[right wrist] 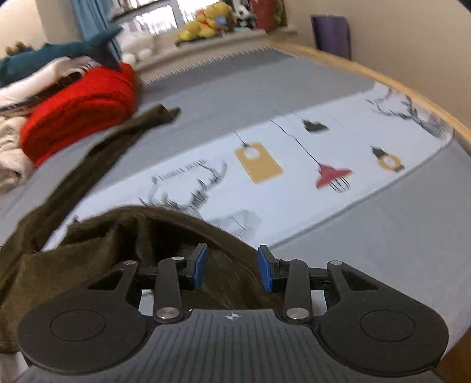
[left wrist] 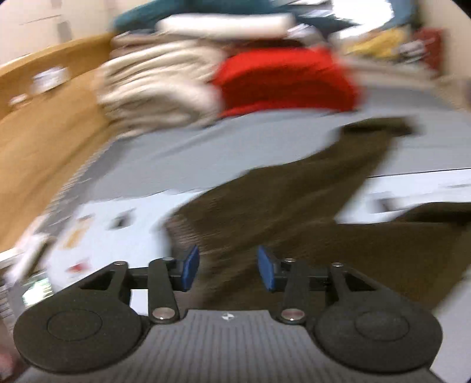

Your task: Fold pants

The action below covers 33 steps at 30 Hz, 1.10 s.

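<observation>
The pants (right wrist: 97, 165) were dark olive brown and lay on the bed (right wrist: 368, 235). One leg stretched long and thin across the grey sheet, and its end lay close to a red blanket (right wrist: 82, 109). The wide top part of the pants was bunched up at the near side, partly on a white cloth (right wrist: 294, 182) with pictures of deer, tags and lamps on it.

The right gripper (right wrist: 232, 271) was wide open. Its two blue pads (right wrist: 201, 266) stood well apart. A rounded hump of the pants rose in the gap between them, but the pads did not squeeze it.

The left gripper (left wrist: 228, 268) was wide open too. Its view was very blurry. The pants (left wrist: 279, 200) showed behind and between its blue pads (left wrist: 190, 266), and nothing was pinched there.

The red blanket (left wrist: 285, 79) sat in a pile with cream cloth (left wrist: 159, 88) beside it. A dark teal plush shark (right wrist: 59, 56) lay on top of the pile. A wooden bed frame (left wrist: 38, 138) ran along the edge of the bed. Far back, yellow soft toys (right wrist: 206, 20) sat on a ledge by the window.
</observation>
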### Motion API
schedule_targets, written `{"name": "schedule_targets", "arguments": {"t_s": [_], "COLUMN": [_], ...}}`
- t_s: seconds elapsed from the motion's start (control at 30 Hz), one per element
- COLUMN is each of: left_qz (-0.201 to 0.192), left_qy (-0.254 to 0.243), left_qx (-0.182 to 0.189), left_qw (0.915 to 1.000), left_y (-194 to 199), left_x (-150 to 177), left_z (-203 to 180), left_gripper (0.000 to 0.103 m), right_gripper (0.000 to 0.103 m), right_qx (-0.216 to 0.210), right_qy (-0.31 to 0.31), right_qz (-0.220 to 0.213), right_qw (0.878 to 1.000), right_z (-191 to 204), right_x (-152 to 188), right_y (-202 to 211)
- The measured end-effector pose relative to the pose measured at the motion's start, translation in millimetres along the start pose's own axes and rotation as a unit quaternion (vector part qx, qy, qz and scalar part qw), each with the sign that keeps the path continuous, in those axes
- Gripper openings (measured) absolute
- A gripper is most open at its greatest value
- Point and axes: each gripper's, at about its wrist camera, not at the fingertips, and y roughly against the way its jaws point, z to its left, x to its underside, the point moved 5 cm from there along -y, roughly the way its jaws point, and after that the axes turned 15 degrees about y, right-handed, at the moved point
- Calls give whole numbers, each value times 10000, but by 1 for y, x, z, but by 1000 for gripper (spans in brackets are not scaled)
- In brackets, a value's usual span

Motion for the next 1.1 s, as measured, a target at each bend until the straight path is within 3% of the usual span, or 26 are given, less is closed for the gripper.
{"name": "schedule_targets", "arguments": {"t_s": [0.1,0.17,0.2,0.23,0.27,0.37,0.5,0.6,0.77,0.87,1.0,1.07,1.1], "left_qz": [-23,31,375,752,715,848,1387,1599,1709,1692,1560,1496,1528], "left_qy": [-219,-406,-622,-962,-1056,-1064,-984,-976,-1422,-1607,-1915,-2042,-2081], "left_qx": [1262,1858,1896,1679,1594,1988,1967,2082,2140,2156,1923,1784,1763], "left_qw": [9918,9818,9792,9782,9789,9705,9656,9600,9512,9482,9497,9508,9499], "left_y": [30,28,16,6,6,0,-21,-37,-54,-59,-72,-79,-81], "left_x": [25,59,76,89,95,100,114,115,133,142,152,155,156], "left_z": [-44,-68,-79,-97,-109,-129,-138,-144,-173,-185,-193,-193,-191], "left_gripper": [70,70,64,45,38,38,40,55,58,58,57,46,26], "right_gripper": [42,47,48,48,48,49,50,50,50,23,9,8,8], "right_qx": [297,364,348,319,263,-45,-172,-96,-153,-160,35,169,253], "right_qy": [-352,-629,-705,-759,-804,-781,-504,-586,-615,-560,-648,-674,-663], "right_qz": [329,482,538,585,629,725,1056,1370,1307,1127,618,85,-225], "right_qw": [9984,9962,9954,9949,9944,9943,9930,9888,9894,9919,9960,9975,9972], "right_z": [-17,-29,-34,-38,-39,-37,-32,-39,-40,-39,-48,-56,-60], "right_x": [7,10,15,22,25,29,37,46,42,36,19,3,-6], "right_y": [-11,-18,-20,-20,-20,-25,-34,-46,-51,-52,-47,-35,-27]}}
